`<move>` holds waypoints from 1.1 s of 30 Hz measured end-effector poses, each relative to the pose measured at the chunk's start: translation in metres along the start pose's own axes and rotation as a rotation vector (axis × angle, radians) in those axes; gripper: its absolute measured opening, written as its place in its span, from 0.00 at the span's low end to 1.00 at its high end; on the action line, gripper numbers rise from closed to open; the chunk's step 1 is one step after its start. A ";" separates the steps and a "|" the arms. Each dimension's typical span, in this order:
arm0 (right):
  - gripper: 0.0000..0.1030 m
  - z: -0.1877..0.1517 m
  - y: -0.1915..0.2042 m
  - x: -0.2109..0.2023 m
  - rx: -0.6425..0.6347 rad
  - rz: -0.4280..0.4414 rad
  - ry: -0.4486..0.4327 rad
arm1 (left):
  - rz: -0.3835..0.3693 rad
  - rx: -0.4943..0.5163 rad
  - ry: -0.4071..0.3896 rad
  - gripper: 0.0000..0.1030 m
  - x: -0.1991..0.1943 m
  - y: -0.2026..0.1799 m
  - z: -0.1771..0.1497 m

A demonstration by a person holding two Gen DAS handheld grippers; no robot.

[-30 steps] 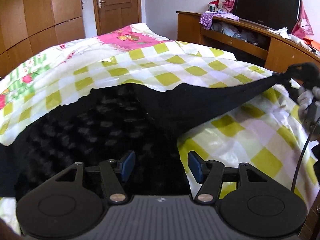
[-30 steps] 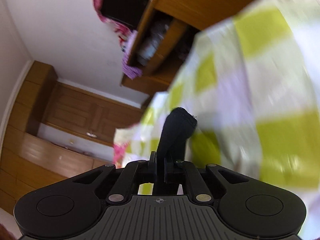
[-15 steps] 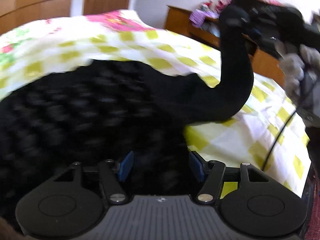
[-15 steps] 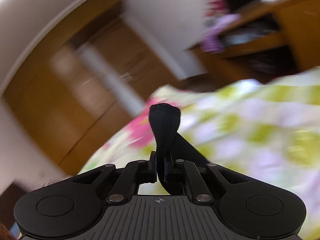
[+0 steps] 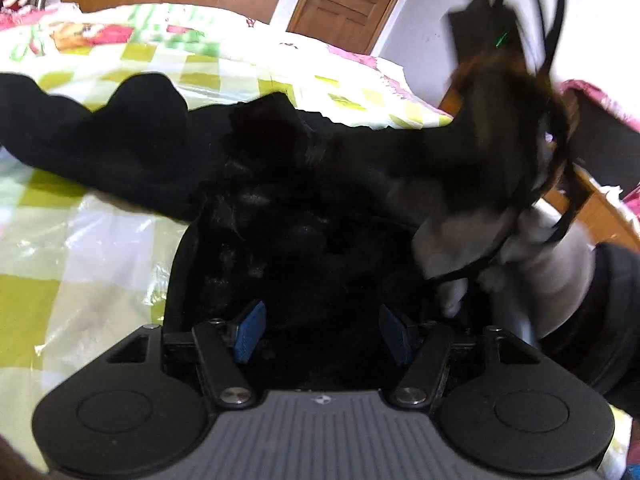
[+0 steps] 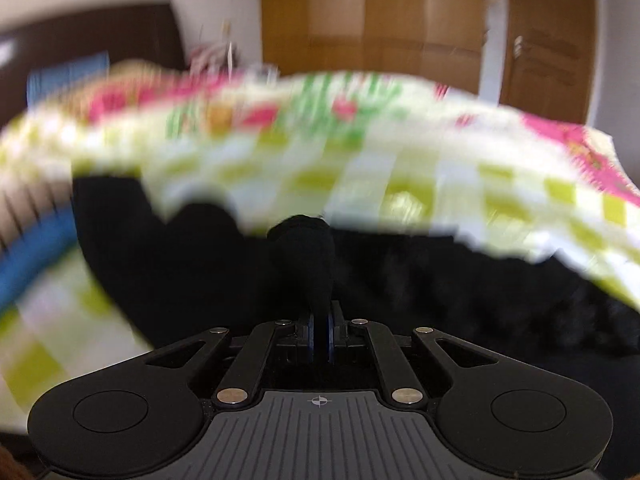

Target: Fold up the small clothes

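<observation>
One bed under a yellow-checked cover (image 5: 100, 216) carries one black garment (image 5: 304, 216), its two rounded ends pointing away toward the wardrobe wall. The left gripper (image 5: 322, 332) hovers wide open over the garment's near part. The right gripper (image 6: 320, 338), jaws just opening, still has a black fabric tip between its pads.

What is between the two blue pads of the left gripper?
Only the black garment underneath shows between the left gripper pads, unpinched, in the left wrist view.

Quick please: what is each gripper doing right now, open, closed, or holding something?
Left gripper: open, over the black garment.
Right gripper: jaws opening, garment fold between them.
</observation>
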State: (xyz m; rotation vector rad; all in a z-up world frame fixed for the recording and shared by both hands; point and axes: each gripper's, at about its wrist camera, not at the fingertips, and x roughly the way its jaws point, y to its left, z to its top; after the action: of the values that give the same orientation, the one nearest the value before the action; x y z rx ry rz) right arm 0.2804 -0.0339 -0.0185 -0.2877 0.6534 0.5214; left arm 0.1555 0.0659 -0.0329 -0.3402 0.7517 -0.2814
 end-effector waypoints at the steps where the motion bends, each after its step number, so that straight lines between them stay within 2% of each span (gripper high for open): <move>1: 0.11 0.000 0.004 -0.001 -0.015 -0.017 -0.003 | -0.020 -0.013 0.000 0.73 0.000 0.004 0.001; 3: 0.11 0.002 0.009 -0.009 -0.023 -0.031 -0.019 | -0.044 -0.039 0.001 0.74 -0.001 0.010 0.002; 6: 0.14 0.007 0.021 -0.013 -0.118 -0.069 -0.053 | -0.071 -0.064 -0.001 0.74 0.000 0.014 0.003; 8: 0.16 0.011 0.028 -0.013 -0.153 -0.066 -0.075 | -0.085 -0.077 -0.003 0.74 -0.001 0.016 0.003; 11: 0.15 0.017 0.034 -0.004 -0.150 -0.083 -0.055 | -0.100 -0.096 -0.007 0.74 -0.006 0.028 0.001; 13: 0.06 0.023 0.025 -0.003 -0.076 -0.080 -0.037 | -0.108 -0.113 -0.008 0.74 -0.008 0.033 0.001; 15: 0.05 0.030 0.003 -0.014 0.018 -0.126 -0.071 | -0.114 -0.128 -0.016 0.74 -0.011 0.036 0.001; 18: 0.05 0.042 -0.033 -0.046 0.149 -0.254 -0.162 | -0.123 -0.141 -0.034 0.74 -0.015 0.040 0.002; 19: 0.05 0.045 -0.038 -0.058 0.145 -0.301 -0.207 | -0.126 -0.144 -0.039 0.74 -0.015 0.040 0.002; 21: 0.05 0.049 -0.031 -0.071 0.052 -0.355 -0.265 | -0.126 -0.145 -0.047 0.74 -0.016 0.042 0.002; 23: 0.05 0.047 -0.014 -0.062 -0.026 -0.316 -0.234 | -0.123 -0.146 -0.051 0.74 -0.020 0.043 -0.003; 26: 0.08 0.027 0.018 -0.019 -0.134 -0.222 -0.099 | -0.116 -0.151 -0.053 0.74 -0.025 0.044 -0.003; 29: 0.13 0.012 0.036 0.012 -0.135 -0.135 0.040 | -0.093 -0.150 -0.046 0.74 -0.029 0.041 -0.005; 31: 0.16 0.012 0.037 0.013 -0.122 -0.121 0.062 | -0.087 -0.154 -0.047 0.74 -0.031 0.043 -0.006; 33: 0.18 0.019 0.033 -0.005 -0.110 -0.132 0.040 | -0.111 -0.167 -0.058 0.74 -0.036 0.044 -0.006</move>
State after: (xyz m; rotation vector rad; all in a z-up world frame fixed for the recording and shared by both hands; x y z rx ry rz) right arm 0.2684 -0.0006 -0.0039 -0.4424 0.6404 0.4267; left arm 0.1322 0.1181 -0.0322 -0.5468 0.7020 -0.3129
